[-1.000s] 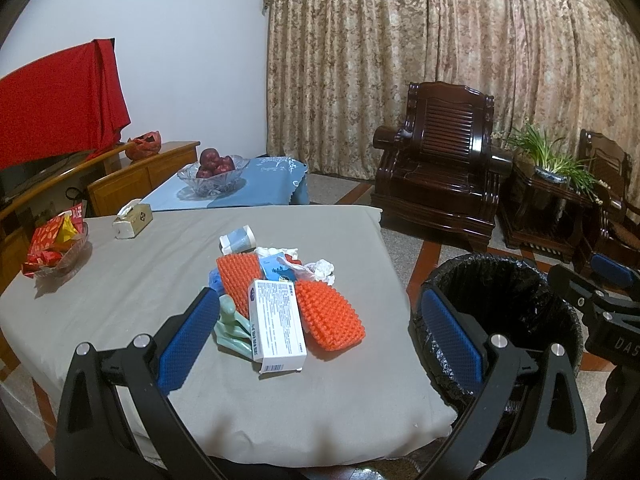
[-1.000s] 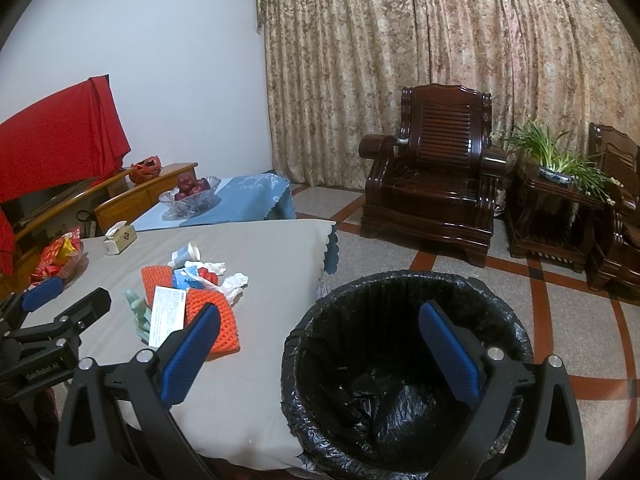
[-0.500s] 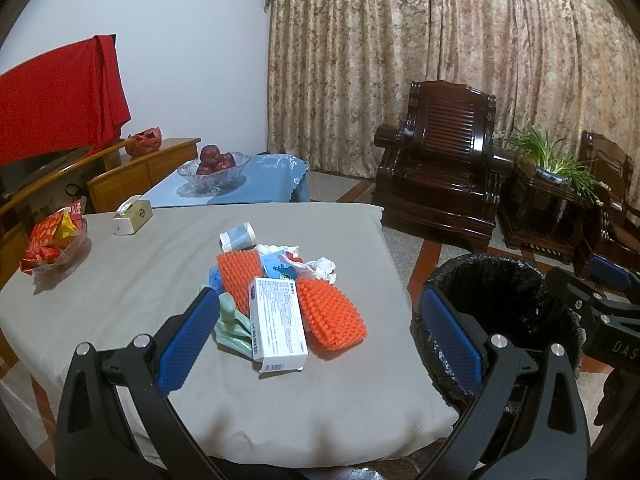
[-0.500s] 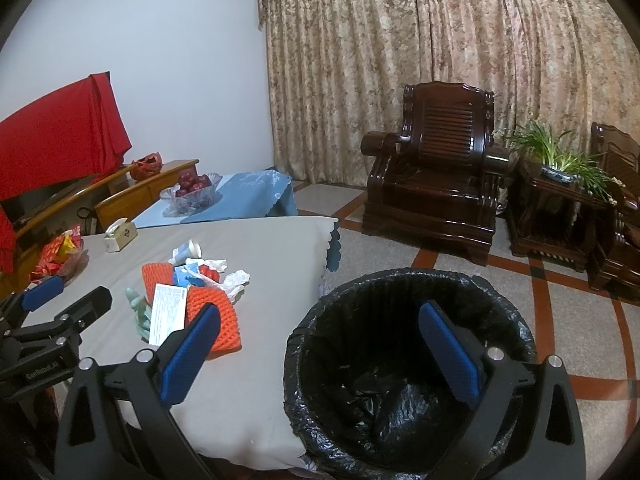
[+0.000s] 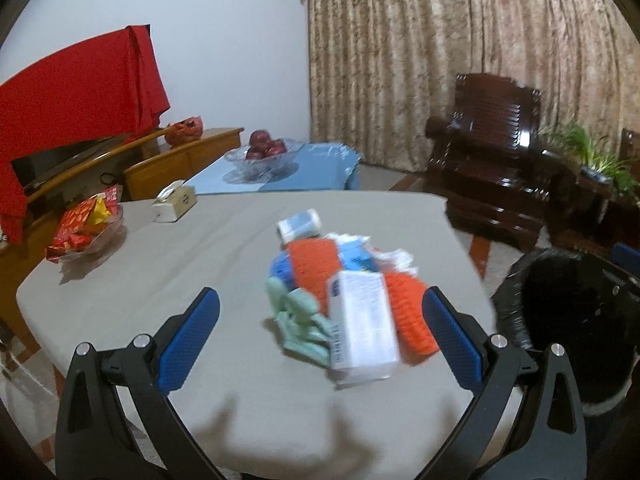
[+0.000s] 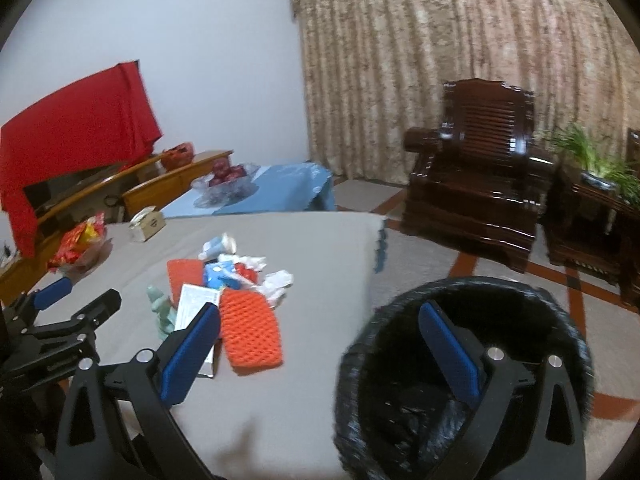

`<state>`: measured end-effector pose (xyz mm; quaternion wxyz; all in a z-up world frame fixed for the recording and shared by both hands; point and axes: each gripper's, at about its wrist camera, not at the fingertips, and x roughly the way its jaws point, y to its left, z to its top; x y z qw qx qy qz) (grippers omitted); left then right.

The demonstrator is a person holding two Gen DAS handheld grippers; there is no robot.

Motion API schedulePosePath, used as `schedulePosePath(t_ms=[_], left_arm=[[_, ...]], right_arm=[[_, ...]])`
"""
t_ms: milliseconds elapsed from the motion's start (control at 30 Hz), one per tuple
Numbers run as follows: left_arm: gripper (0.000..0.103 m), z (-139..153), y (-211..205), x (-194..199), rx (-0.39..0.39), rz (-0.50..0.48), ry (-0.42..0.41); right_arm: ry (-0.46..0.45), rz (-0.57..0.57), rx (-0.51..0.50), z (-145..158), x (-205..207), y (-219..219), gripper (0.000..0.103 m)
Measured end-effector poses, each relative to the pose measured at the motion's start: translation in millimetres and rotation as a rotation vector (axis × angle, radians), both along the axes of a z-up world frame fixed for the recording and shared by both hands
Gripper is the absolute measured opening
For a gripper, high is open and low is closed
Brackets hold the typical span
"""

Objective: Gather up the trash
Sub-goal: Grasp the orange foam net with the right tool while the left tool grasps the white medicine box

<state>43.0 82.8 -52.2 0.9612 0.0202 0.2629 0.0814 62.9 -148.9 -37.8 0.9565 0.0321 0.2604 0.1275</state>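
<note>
A black-lined trash bin [image 6: 464, 376] stood on the floor just off the right edge of the grey-covered table [image 5: 168, 272], with only dark crumpled liner visible inside it, as I held my right gripper [image 6: 320, 352] above its rim with the jaws spread wide and nothing between them. My left gripper [image 5: 320, 336] was equally wide and empty, its blue pads [image 5: 188, 336] framing the pile of trash [image 5: 344, 292] near the middle of the table: a white carton [image 5: 362, 336] lying across orange foam netting [image 5: 408, 316], pale green scraps [image 5: 300, 320] on its left, a blue-and-white wrapper [image 6: 220, 274], crumpled white tissue [image 6: 276, 284], and a small tipped cup [image 5: 300, 226] at the far side. Farther back, a glass bowl [image 5: 260, 160] held dark red fruit on a blue-clothed table, a clear dish [image 5: 86, 228] held red snack packets at the left edge, and a tissue box [image 5: 174, 204] sat near it. My left view, blurred, showed only a slice of the bin at its right border; my right view looked down into the bin and also caught my left gripper low on the left side. Bare cloth lay between the pile and the near table edge, and open tiled floor stretched beyond the bin toward a dark wooden armchair [image 6: 476, 168].
</note>
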Motion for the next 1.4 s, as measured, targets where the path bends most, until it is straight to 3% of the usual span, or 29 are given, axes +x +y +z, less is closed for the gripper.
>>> schedulePosePath(t_ms=[200,533,667,833,1033,1100,1133,1233,1400], left_arm=[[0.098,-17.1,14.9,9.2,-0.017,0.008,0.01],[0.098,-39.7,36.9,24.9,-0.04,0.046,0.027],[0.096,-46.7,42.5,29.7,-0.049,0.056,0.044],[0.087,-55.5,47.3,36.5,-0.069,0.06,0.068],[0.086,-60.1,47.1,41.8,-0.08,0.045,0.078],[0.086,-61.2,44.9,43.4,-0.084,0.036,0.081],[0.086,-61.8,43.1,43.7,-0.087,0.031,0.084],[0.086,-64.9,38.0,45.5,-0.097,0.016,0.093],[0.084,-70.9,28.0,49.1,-0.108,-0.008,0.114]], right_arm=[[0.032,0.059,-0.051,-27.8,31.5,33.2,0.097],[0.121,0.149,-0.105,-78.9,66.2,77.7,0.087],[0.143,0.151,-0.123,-92.6,77.5,85.5,0.086],[0.166,0.151,-0.138,-103.5,89.3,89.3,0.086],[0.232,0.18,-0.146,-119.1,100.0,93.7,0.086],[0.245,0.214,-0.133,-120.3,101.2,95.3,0.075],[0.254,0.235,-0.122,-120.8,101.4,96.2,0.063],[0.277,0.275,-0.093,-122.3,100.1,94.9,0.052],[0.259,0.273,-0.085,-113.9,93.2,86.9,0.046]])
